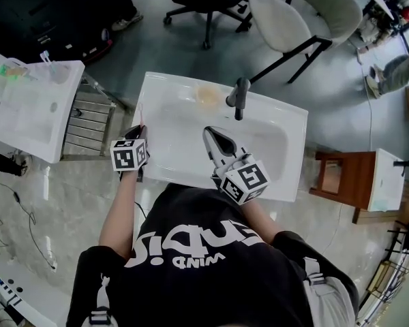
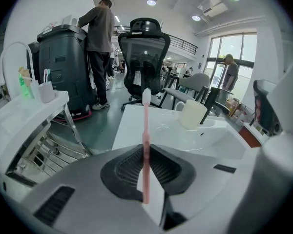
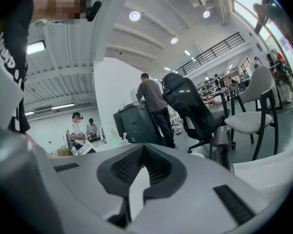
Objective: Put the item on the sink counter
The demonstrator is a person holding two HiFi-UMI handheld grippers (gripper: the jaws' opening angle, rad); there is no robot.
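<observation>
Between the left gripper's (image 2: 146,150) closed jaws sits a pink toothbrush (image 2: 146,116), clamped and held above the sink counter's (image 2: 129,126) left edge. The right gripper (image 3: 144,152) is closed on nothing. Placement looks near: lower, lay it flat, release.

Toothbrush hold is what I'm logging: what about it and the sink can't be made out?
- Left gripper view: toothbrush head too small and blurred to show which way the bristles face.
- Head view: toothbrush only a thin pink sliver, mostly under the left gripper.
- Both views: cup contents, too small from above, side-on otherwise.
- Head view: sink basin floor partly covered by the right gripper.
</observation>
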